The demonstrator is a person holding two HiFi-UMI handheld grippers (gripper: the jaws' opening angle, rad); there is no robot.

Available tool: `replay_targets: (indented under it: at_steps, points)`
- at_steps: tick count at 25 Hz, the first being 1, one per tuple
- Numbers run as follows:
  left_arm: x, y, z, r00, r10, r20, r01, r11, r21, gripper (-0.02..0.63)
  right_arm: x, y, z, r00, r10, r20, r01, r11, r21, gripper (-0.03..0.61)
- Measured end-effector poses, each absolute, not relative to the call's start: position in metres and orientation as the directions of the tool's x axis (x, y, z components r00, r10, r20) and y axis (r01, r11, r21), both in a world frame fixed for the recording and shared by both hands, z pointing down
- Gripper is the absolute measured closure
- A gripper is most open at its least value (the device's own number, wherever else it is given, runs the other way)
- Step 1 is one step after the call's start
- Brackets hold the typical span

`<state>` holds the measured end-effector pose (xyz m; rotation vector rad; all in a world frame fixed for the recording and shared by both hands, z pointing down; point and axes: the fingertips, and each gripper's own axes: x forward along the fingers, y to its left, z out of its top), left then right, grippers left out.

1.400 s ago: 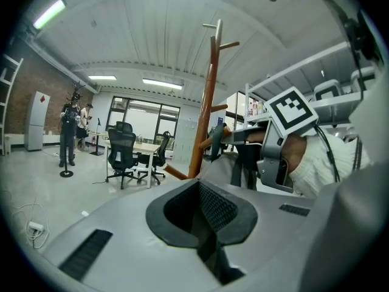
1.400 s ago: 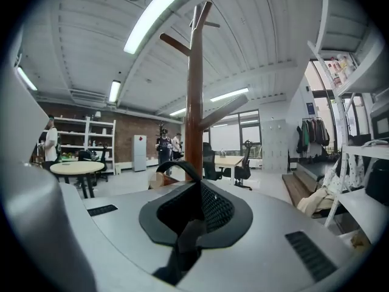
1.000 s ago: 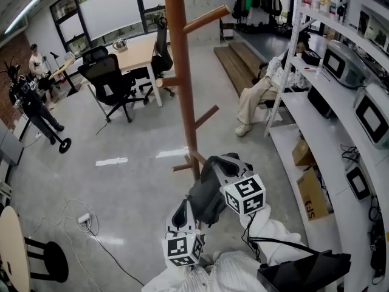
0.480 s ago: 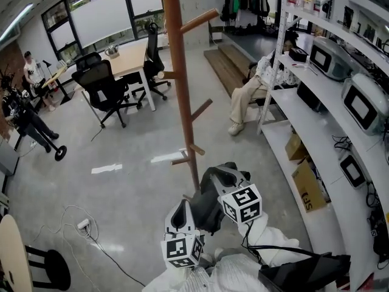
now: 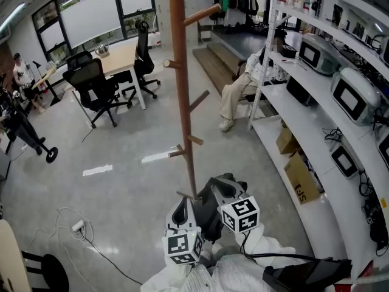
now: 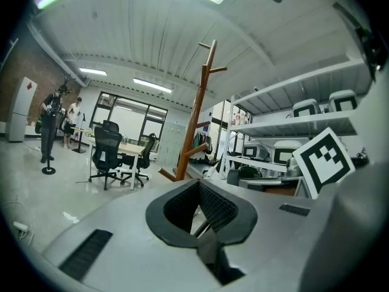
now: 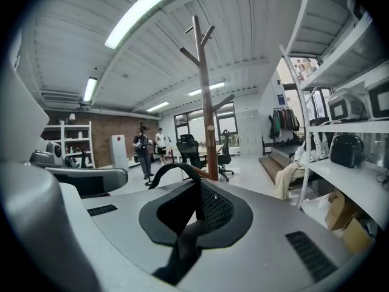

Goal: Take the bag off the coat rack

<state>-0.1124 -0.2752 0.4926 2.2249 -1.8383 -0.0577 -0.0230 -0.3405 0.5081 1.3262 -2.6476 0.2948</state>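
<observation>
The tall brown coat rack [image 5: 181, 90] rises from the floor just ahead of me, and its lowest peg [image 5: 186, 195] is by my grippers. A dark bag [image 5: 208, 216] hangs low between them at the pole's foot. My right gripper [image 5: 215, 186] is shut on the bag's black strap [image 7: 173, 169], which loops up over a brown peg [image 7: 198, 172] in the right gripper view. My left gripper [image 5: 181, 208] touches the bag's left side. In the left gripper view its jaws stand together on a dark strip of the bag [image 6: 209, 254].
White shelves [image 5: 316, 102] with appliances and cardboard boxes [image 5: 298, 178] run along the right. A person sits on a chair [image 5: 243, 84] beside them. Office chairs [image 5: 91, 84] and a desk [image 5: 118, 56] stand at the back left. A cable [image 5: 73, 224] lies on the floor.
The head view has swung, so the rack's foot and the shelves sit lower in the picture. Both grippers stay low by the pole with the bag between them.
</observation>
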Motion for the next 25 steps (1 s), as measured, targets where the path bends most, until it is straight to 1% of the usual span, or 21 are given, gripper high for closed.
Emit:
replay_targets:
  at_steps: [6, 11, 18, 25]
  points:
    - [-0.107, -0.272, 0.497, 0.253, -0.958, 0.135, -0.950, -0.221, 0.219, 0.611, -0.020, -0.323, 0.510, -0.560, -0.798, 0.223, -0.827, 0.554, -0.096, 0.555]
    - [-0.106, -0.271, 0.498, 0.267, -0.955, 0.132, -0.947, -0.234, 0.219, 0.611, -0.015, -0.315, 0.506, -0.548, -0.811, 0.204, -0.836, 0.540, -0.098, 0.555]
    - [-0.098, -0.258, 0.493, 0.246, -0.961, 0.125, -0.954, -0.218, 0.204, 0.611, -0.007, -0.300, 0.505, -0.563, -0.803, 0.195, -0.826, 0.554, -0.104, 0.555]
    - [-0.079, -0.234, 0.491, 0.212, -0.969, 0.127, -0.961, -0.183, 0.207, 0.611, 0.008, -0.275, 0.509, -0.587, -0.781, 0.213, -0.809, 0.573, -0.130, 0.555]
